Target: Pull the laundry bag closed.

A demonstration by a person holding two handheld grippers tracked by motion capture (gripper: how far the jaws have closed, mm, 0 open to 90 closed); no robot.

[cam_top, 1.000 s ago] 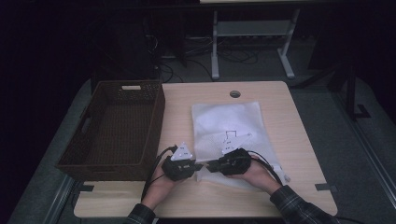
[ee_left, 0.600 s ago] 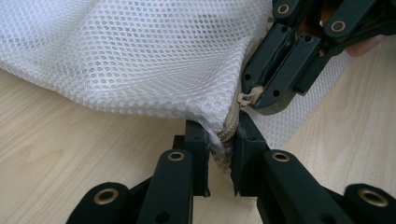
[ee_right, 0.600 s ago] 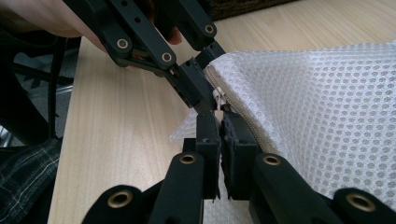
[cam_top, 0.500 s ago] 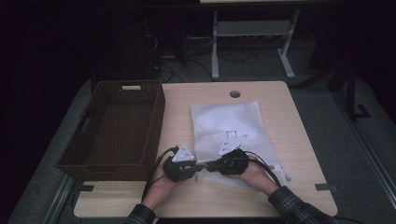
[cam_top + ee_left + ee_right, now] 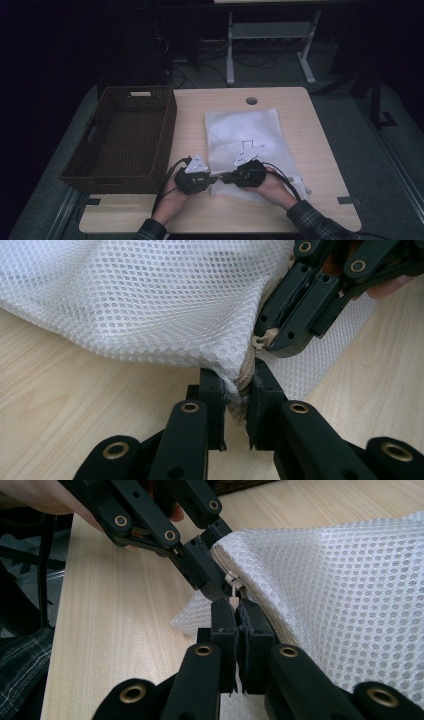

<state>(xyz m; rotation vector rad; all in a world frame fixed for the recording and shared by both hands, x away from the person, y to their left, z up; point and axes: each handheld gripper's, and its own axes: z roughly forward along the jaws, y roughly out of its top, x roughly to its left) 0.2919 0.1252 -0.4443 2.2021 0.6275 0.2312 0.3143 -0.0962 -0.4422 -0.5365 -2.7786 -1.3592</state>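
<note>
The left tongs (image 5: 235, 405) clamp the zip end of the white mesh laundry bag (image 5: 150, 300), anchoring it to the worktop (image 5: 65, 405). The right tongs (image 5: 236, 625), which have just been closing, pinch the beige zip pull (image 5: 233, 600), probably to slide it.

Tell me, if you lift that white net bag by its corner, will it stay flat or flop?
Probably flop: the net bag already folds and sags where the left gripper pinches its zip edge. It looks thin and flat, so likely light. The holey cloth may snag.

1. White mesh zippered laundry bag (image 5: 245, 137) lies flat on the table, stretching away beyond both grippers.
2. Its beige zipper (image 5: 246, 371) corner is lifted, pinched between the jaws; the pull tab (image 5: 233, 601) is clamped too.
</note>
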